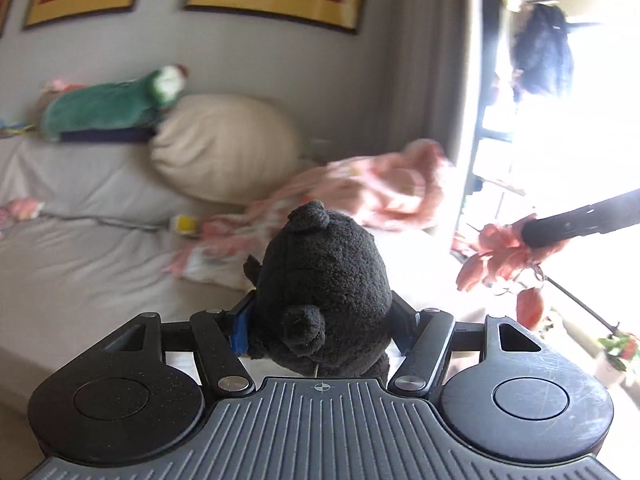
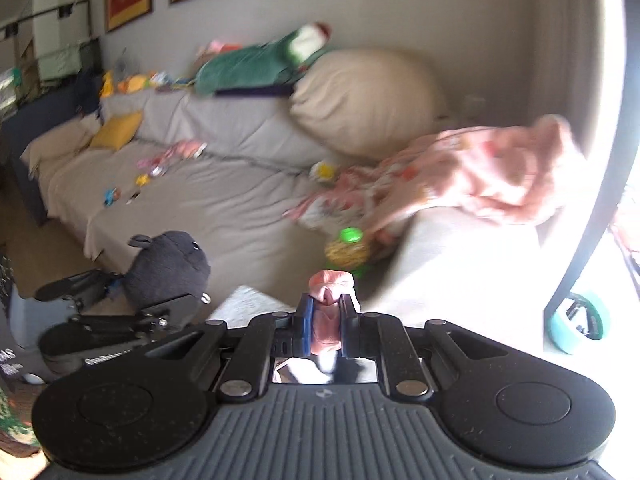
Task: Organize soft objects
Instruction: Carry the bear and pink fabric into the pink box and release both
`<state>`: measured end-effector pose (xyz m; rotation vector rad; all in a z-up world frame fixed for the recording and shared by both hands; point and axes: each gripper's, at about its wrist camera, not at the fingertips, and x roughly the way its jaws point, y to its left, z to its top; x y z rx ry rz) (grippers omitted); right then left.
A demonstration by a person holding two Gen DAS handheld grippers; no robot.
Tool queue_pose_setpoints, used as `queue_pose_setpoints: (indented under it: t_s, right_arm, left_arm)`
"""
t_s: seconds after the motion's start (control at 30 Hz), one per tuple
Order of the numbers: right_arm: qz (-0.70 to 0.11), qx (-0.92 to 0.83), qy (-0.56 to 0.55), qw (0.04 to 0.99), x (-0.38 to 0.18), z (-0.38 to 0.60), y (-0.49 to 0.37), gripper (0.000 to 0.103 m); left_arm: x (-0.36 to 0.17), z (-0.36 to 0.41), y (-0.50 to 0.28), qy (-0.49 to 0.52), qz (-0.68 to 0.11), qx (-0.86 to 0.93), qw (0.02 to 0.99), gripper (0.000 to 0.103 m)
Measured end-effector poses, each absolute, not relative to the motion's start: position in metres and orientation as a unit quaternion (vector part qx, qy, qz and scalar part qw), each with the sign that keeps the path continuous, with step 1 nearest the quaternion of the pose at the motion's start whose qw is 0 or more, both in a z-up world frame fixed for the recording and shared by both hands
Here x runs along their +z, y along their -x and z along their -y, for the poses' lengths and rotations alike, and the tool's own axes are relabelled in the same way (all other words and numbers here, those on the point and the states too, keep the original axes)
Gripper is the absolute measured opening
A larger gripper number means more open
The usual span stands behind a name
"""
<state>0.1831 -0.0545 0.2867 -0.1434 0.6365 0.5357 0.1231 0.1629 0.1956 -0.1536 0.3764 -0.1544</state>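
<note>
My left gripper point(image 1: 322, 320) is shut on a black plush toy point(image 1: 324, 280), held in the air in front of the grey sofa point(image 1: 80, 272). The same toy point(image 2: 168, 268) and left gripper point(image 2: 112, 284) show at lower left in the right wrist view. My right gripper point(image 2: 325, 312) is shut on a pink soft object point(image 2: 330, 300) whose top bulges above the fingers. A green plush point(image 1: 108, 104) lies on the sofa back beside a beige pillow point(image 1: 224, 148). A pink blanket point(image 1: 360, 196) is crumpled on the sofa's right end.
Small toys point(image 2: 148, 172) and a yellow cushion point(image 2: 116, 130) lie along the sofa seat. A green-capped toy point(image 2: 347, 250) sits near the blanket. A teal tape roll point(image 2: 580, 320) lies at right. Red-leaved plant point(image 1: 504, 260) stands by the bright window.
</note>
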Motion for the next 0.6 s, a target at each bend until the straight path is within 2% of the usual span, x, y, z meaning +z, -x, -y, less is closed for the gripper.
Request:
queue_pose_setpoints:
  t_s: [0.37,0.6]
  right_arm:
    - [-0.277,0.201,0.007,0.94,0.291,0.197,-0.161,0.013]
    - [-0.297,0.165,-0.01,0.94,0.268,0.246,-0.175,0.013]
  left_arm:
    - [0.208,-0.002,-0.132,0.001,-0.214,-0.201,0.956,0.071]
    - [0.177,0.061,-0.15,-0.006,-0.257,-0.262,0.93,0.071]
